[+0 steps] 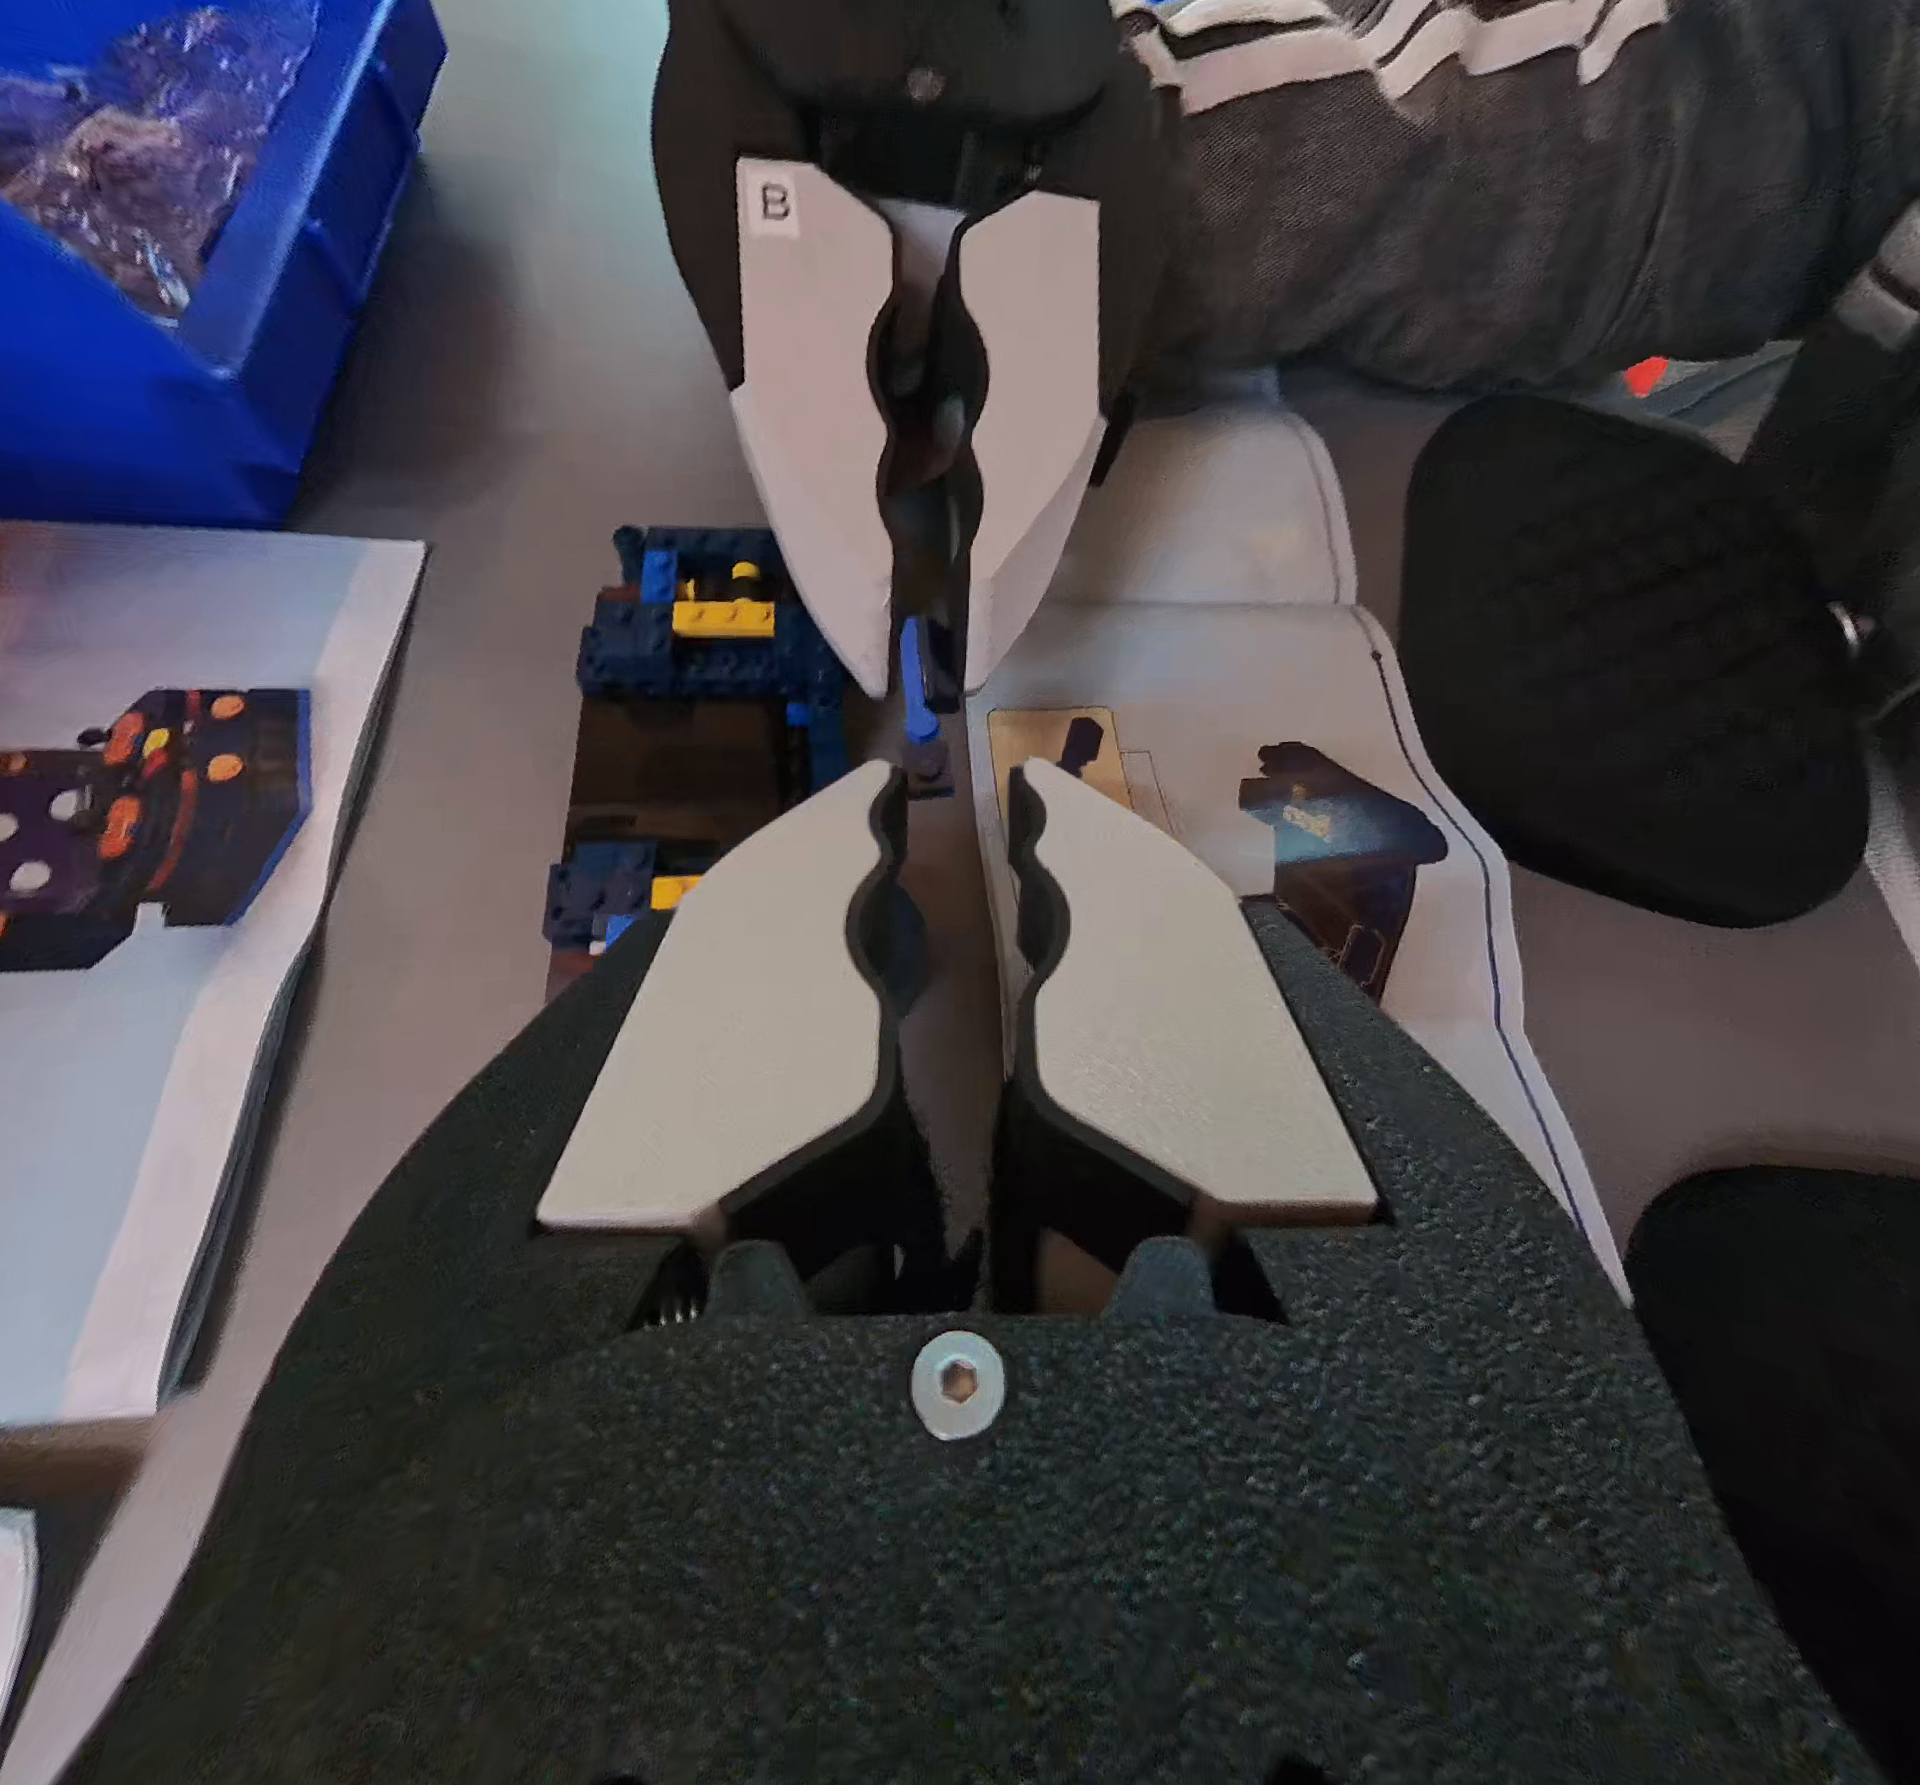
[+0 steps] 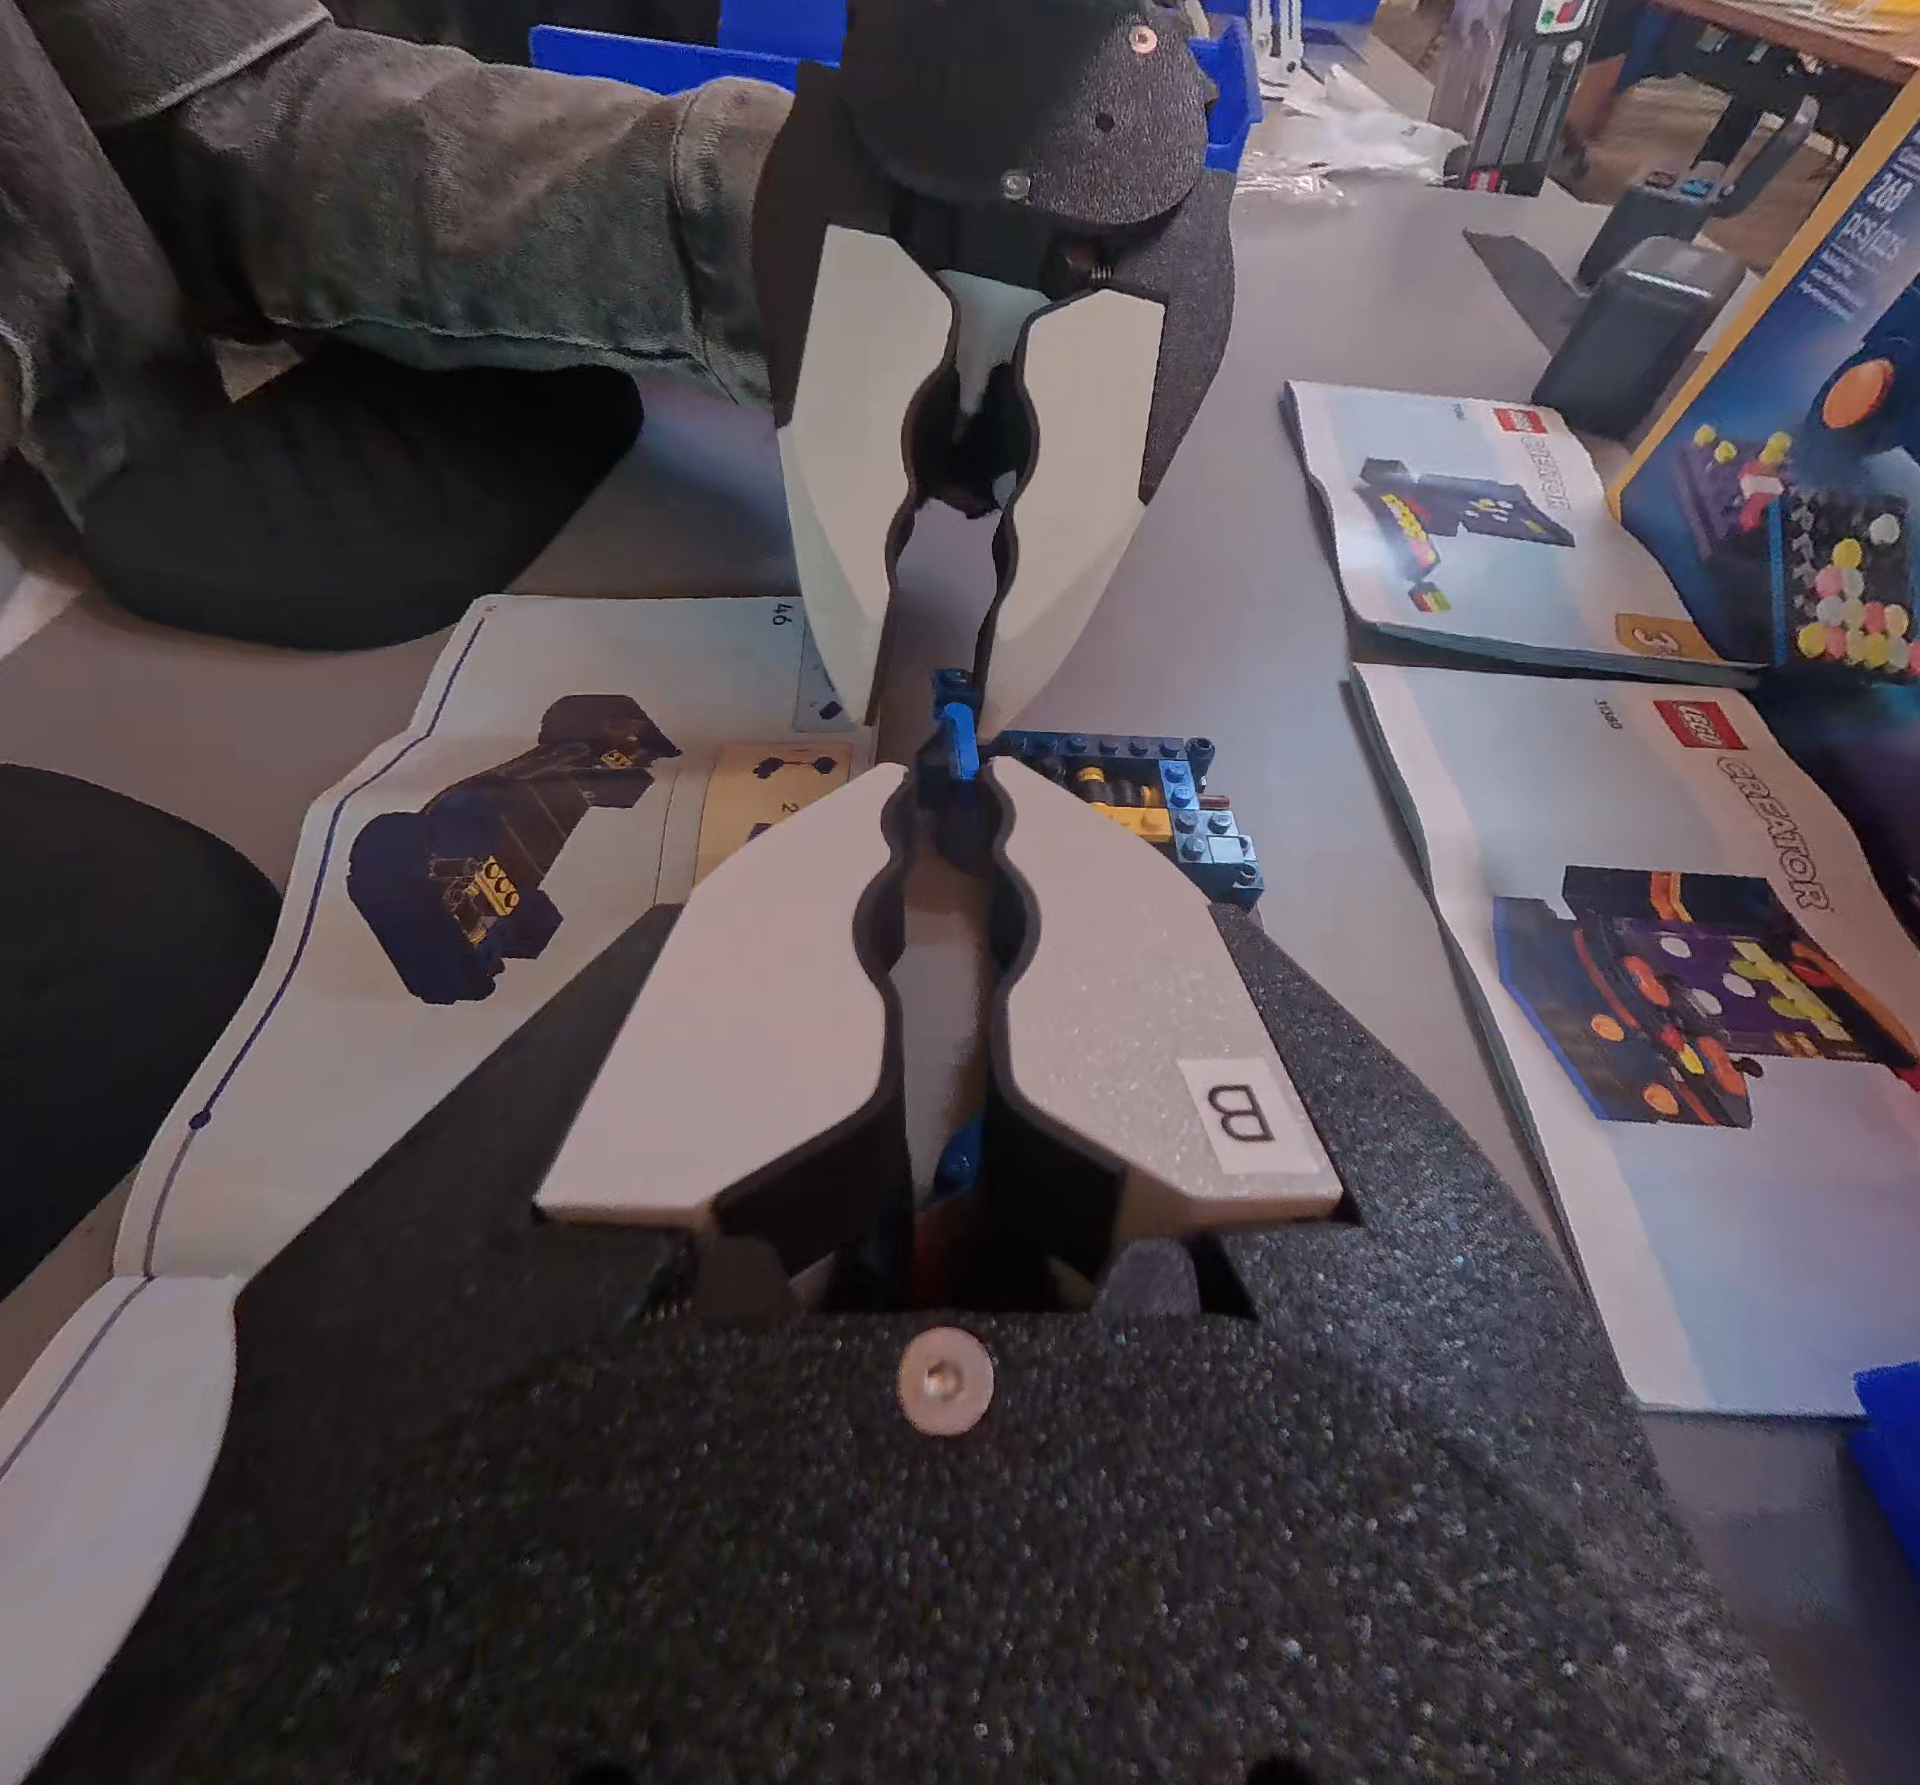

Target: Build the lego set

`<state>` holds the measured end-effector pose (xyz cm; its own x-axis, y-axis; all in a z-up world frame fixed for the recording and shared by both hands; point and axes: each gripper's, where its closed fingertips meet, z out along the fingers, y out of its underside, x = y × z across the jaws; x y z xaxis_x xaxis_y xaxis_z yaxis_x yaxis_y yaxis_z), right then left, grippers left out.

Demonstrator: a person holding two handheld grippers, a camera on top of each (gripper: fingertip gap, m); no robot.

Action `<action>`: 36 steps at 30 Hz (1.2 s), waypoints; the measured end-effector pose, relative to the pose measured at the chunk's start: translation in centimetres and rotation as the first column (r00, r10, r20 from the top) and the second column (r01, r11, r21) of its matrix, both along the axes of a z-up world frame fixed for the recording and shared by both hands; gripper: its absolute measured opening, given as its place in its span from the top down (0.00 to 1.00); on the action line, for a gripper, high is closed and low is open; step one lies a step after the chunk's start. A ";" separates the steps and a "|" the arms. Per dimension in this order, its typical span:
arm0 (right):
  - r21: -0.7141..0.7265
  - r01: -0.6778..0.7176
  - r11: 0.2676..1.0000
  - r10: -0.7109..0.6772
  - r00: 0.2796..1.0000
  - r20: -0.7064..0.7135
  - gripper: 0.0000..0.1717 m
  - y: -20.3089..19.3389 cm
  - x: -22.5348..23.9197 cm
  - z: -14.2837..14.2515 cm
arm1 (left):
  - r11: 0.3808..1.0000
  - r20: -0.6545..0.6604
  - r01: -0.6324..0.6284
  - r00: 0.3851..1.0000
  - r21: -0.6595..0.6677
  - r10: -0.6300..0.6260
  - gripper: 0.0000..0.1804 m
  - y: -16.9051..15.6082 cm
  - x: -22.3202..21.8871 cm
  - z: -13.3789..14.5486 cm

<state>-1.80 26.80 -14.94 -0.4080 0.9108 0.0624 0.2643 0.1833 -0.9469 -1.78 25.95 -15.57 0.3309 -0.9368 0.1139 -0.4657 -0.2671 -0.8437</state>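
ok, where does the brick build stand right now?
Done: a partial brick model in dark blue, blue and yellow sits on the grey table.

In hand: the right hand-held gripper is closed on a small blue and dark blue brick piece. The left hand-held gripper faces it, jaws apart, holding nothing.

Left: the piece is not on the model; the open instruction booklet pictures a fuller build.

Your right gripper [image 2: 948,779] hides the lower end of the small blue brick piece [image 2: 961,727] between its fingertips. Beyond them, to the right, its right finger [image 2: 1122,987] covers much of the brick model [image 2: 1184,800]. The open booklet [image 2: 468,862], left of the fingers, runs off the picture's bottom-left corner.
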 end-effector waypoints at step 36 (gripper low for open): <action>0.397 0.005 0.918 -0.207 0.859 0.469 0.95 2.1 0.1 -4.6 | 0.994 -0.268 -0.033 0.961 0.108 0.061 0.93 0.2 -2.9 -1.7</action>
